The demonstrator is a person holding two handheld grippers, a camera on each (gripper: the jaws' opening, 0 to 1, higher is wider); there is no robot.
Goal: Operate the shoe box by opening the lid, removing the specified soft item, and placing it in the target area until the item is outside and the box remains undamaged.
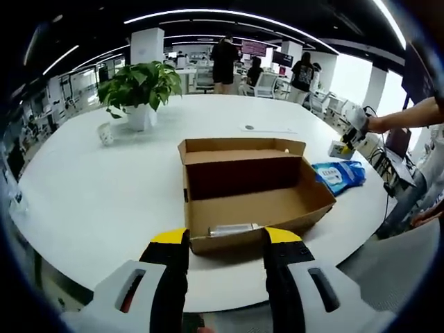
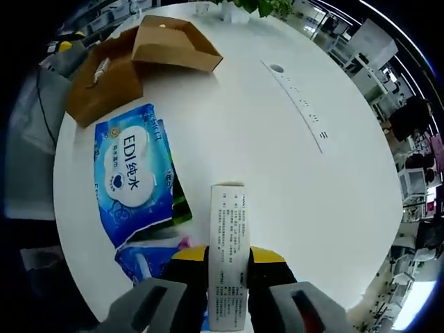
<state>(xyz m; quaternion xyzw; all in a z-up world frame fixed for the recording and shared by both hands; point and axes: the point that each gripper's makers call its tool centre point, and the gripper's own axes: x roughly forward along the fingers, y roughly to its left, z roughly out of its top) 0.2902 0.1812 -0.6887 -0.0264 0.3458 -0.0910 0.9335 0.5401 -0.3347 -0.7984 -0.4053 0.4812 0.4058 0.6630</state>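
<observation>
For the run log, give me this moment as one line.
shoe box: lid open | blue wipes pack: on table, outside box | right gripper: shut on white packet | left gripper: open

You're at a big round white table (image 1: 90, 201) in an open office: potted plant (image 1: 141, 89) and small cup (image 1: 105, 133) on it, white pillar (image 1: 147, 45) behind, curved ceiling light strips (image 1: 229, 14), people standing by far desks (image 1: 225, 62)

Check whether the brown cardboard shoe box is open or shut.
Open: the brown cardboard shoe box has its lid folded back behind it, exposing the interior, where a small pale item lies against the near wall.
</observation>
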